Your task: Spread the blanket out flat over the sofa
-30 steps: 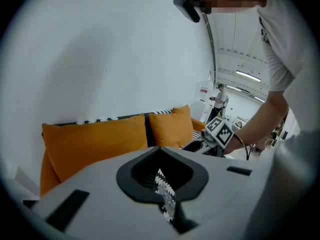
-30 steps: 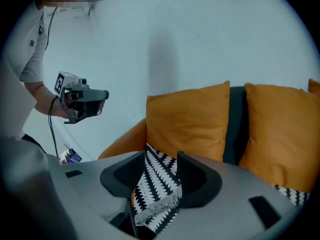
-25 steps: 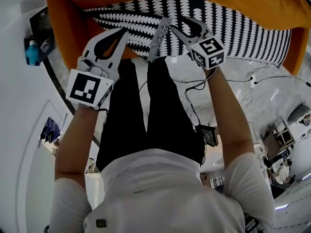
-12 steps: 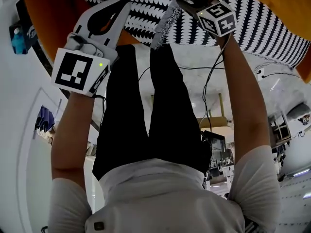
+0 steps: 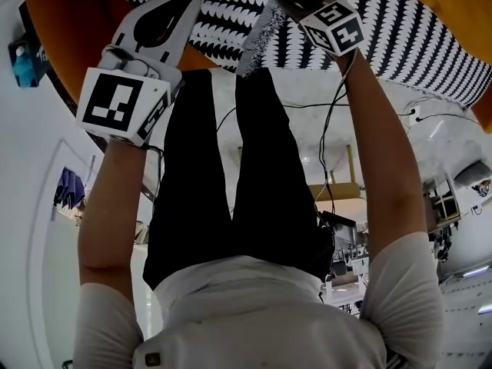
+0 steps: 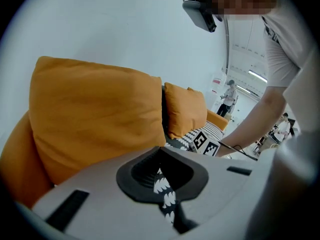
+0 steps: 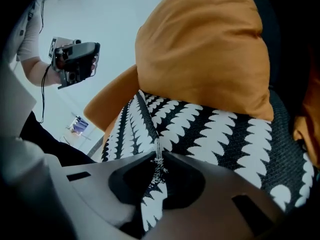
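Head view: a black-and-white scallop-patterned woven blanket lies on the seat of the orange fabric sofa. It fills the frame from 12 to 2 o'clock. Its fringed edge hangs off the seat front at 12 o'clock, above the person's black trousers.

The left gripper sits at 11 o'clock, at the blanket's near corner. In the left gripper view the left gripper has its jaws together, and a narrow fold of blanket is pinched between them. A large orange cushion stands at 10 o'clock, against the sofa back.

The right gripper sits between 12 and 1 o'clock, with its marker cube just behind. In the right gripper view the right gripper has just been closing its jaws. The tips now meet on the fringed edge. The rest of the blanket spreads away toward 3 o'clock, under a plump orange cushion at 12 o'clock.
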`<state>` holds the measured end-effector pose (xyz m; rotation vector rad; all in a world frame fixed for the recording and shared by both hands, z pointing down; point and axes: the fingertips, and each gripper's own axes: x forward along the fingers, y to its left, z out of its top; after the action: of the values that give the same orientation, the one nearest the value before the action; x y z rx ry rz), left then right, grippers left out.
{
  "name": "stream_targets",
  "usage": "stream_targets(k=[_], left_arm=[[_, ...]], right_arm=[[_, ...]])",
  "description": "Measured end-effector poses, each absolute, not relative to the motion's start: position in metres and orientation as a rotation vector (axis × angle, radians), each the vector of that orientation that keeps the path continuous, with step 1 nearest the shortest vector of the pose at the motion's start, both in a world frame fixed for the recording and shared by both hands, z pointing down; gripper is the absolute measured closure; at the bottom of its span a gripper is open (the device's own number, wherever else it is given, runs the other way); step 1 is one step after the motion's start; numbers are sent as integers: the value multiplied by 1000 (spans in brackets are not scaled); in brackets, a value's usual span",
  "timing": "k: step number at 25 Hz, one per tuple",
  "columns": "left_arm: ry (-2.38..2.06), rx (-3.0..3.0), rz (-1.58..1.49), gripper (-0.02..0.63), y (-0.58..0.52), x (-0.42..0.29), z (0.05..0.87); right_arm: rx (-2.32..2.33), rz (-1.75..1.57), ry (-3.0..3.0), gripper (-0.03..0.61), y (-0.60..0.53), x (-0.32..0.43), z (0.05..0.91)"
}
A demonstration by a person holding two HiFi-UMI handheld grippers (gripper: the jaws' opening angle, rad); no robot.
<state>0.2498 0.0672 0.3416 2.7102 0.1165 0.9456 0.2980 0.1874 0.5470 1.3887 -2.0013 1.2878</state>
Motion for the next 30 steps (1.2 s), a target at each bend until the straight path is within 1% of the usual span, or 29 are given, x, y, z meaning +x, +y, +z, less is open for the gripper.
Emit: stream_targets(k=[3, 7, 13, 17, 21, 30], left_arm=[[97, 2698, 948, 603, 66, 246, 345], [47, 2688, 929, 604, 66, 239, 339], [-57, 2685, 885, 604, 58, 217, 317], [-212, 2673, 823, 604, 44, 198, 291], [-355, 2638, 782, 604, 42, 164, 280], [-514, 2568, 755, 603, 24, 60, 284]], right_arm=[[1407, 1277, -1997, 537, 185, 295, 544], [1417, 1220, -2029, 540, 186, 285, 524], [1352, 1117, -2107, 541, 182, 254, 472], [1252, 1046, -2163, 541, 168, 236, 431], [1163, 998, -2215, 542, 165, 205, 405], [980, 919, -2299, 542, 138, 92, 374]])
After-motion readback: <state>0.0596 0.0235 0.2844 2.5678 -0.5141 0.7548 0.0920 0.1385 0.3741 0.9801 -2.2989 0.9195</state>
